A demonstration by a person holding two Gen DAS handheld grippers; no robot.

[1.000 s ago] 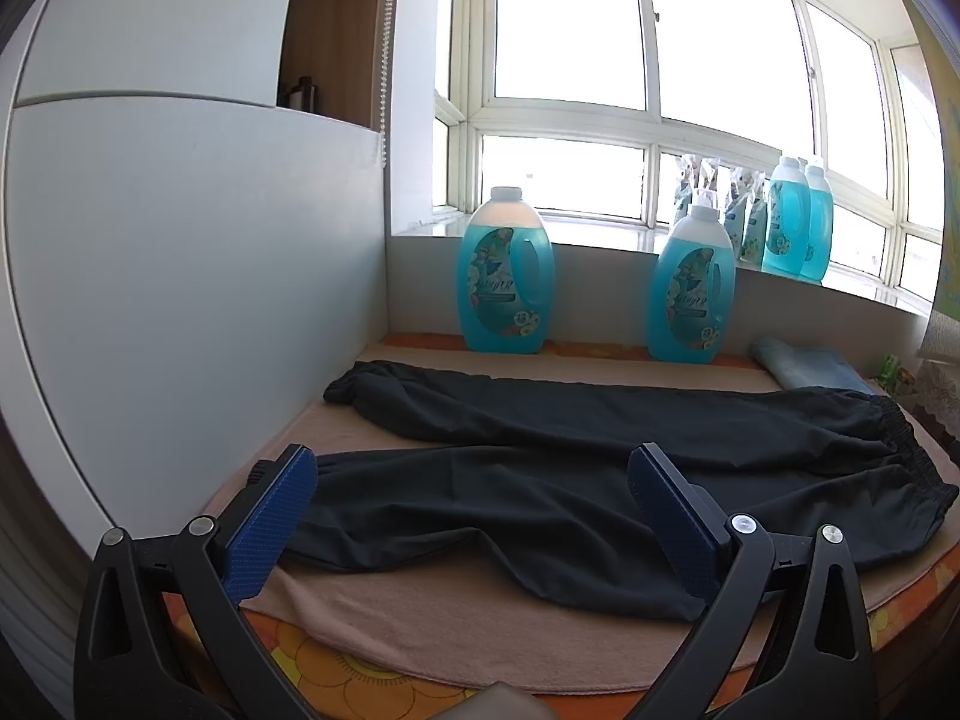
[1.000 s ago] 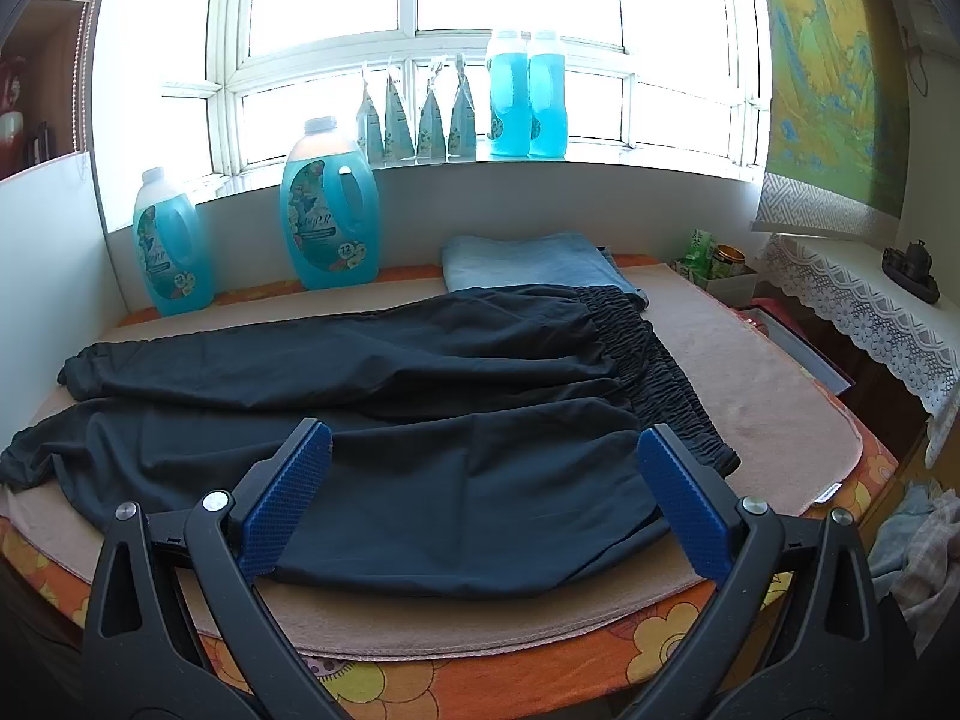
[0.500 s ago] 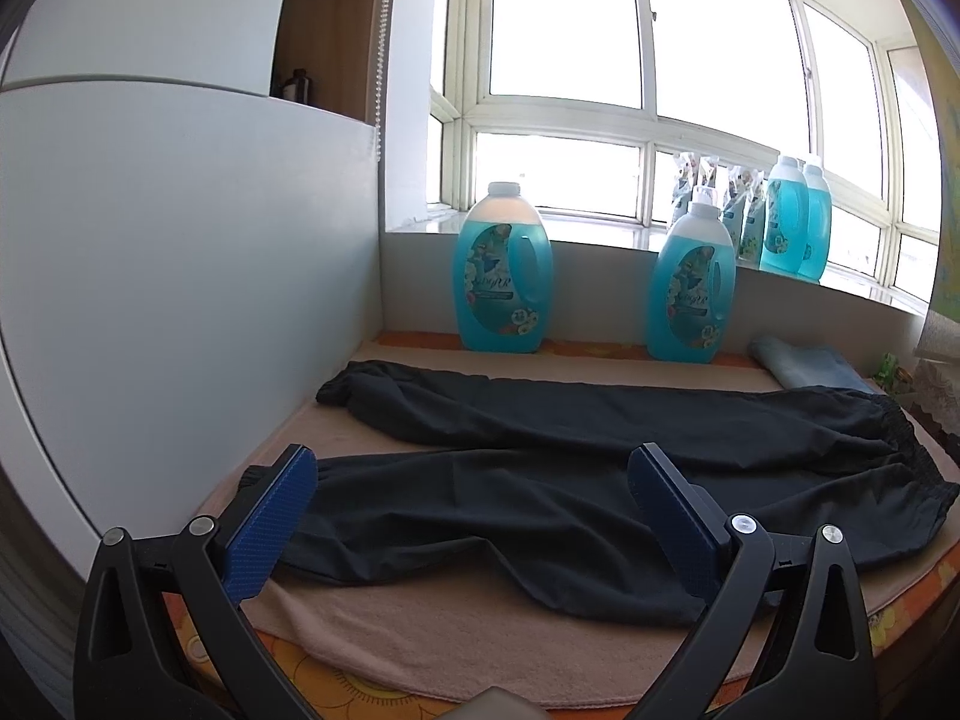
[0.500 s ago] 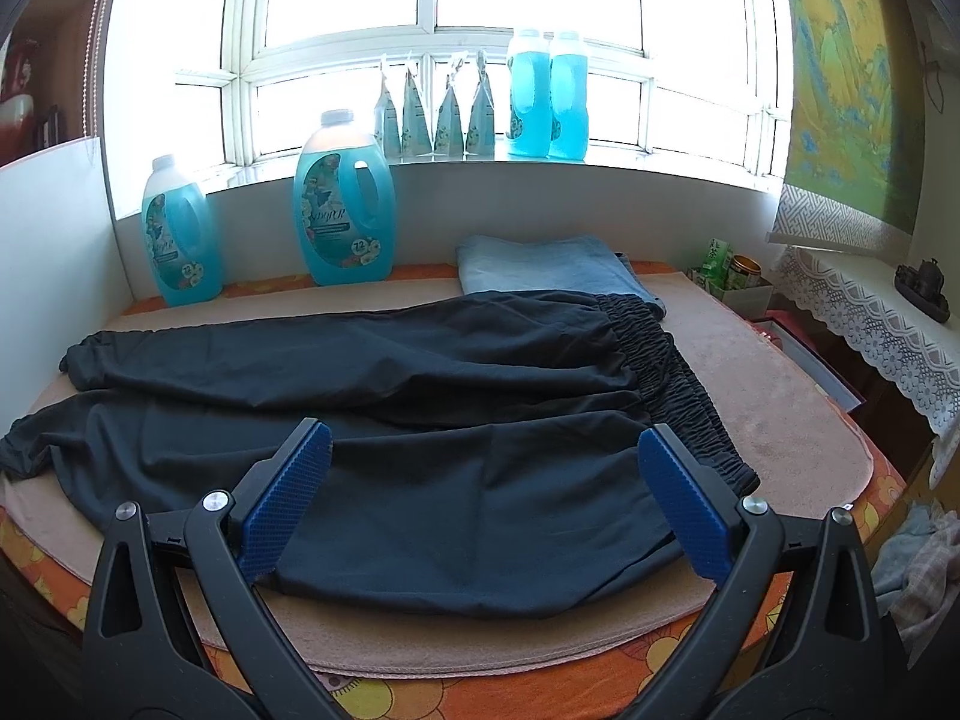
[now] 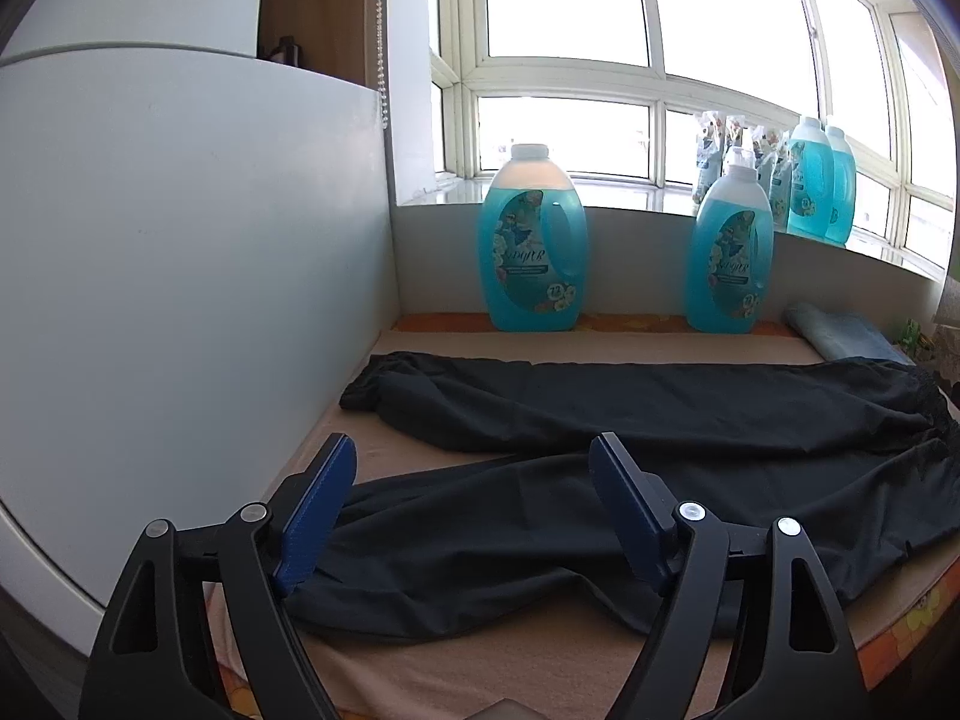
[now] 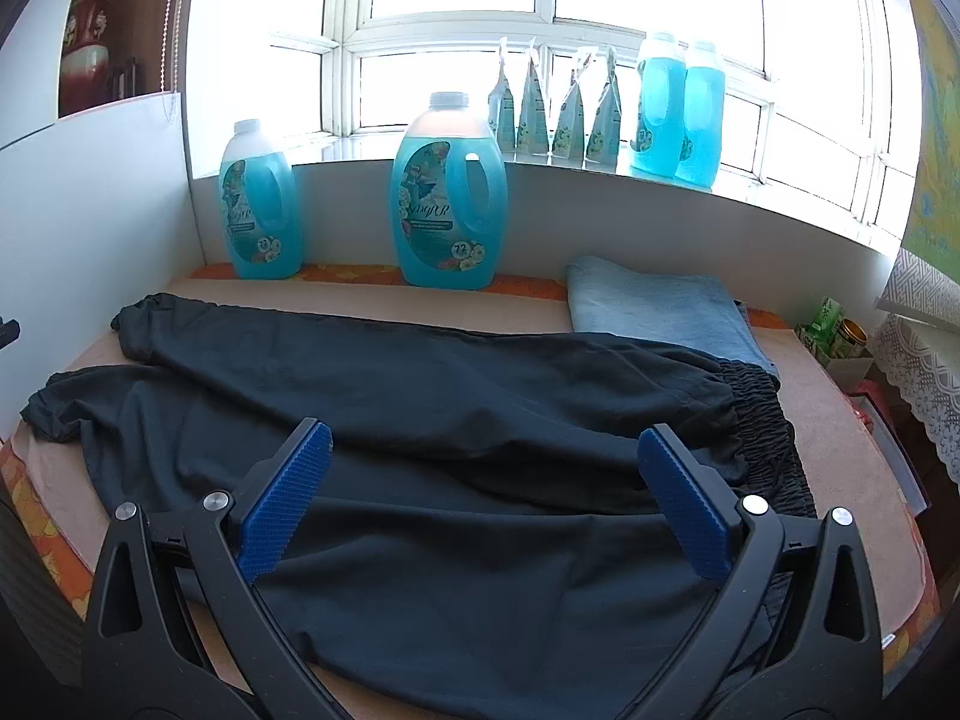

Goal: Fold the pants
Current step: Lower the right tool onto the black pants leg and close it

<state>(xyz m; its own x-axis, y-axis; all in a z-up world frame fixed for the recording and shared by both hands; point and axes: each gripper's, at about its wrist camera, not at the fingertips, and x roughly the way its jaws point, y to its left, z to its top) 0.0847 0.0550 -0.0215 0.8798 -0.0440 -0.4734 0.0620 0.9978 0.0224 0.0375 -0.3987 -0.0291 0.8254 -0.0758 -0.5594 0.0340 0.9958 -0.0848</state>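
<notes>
The black pants (image 6: 456, 450) lie unfolded across the tan mat (image 5: 540, 660), and your left gripper (image 5: 474, 516) has just narrowed over the near leg's cuff, nothing pinched yet, while your right gripper (image 6: 480, 498) hangs spread near the waistband, so the first fold looks imminent.

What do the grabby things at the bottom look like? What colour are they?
Each tool is the same: the left tool and the right tool both have two black plastic arms with triangle-shaped cut-outs and round silver bolts. At the tips sit flat blue pads with a bumpy, ridged surface. No cables, hands or sleeves show.
</notes>
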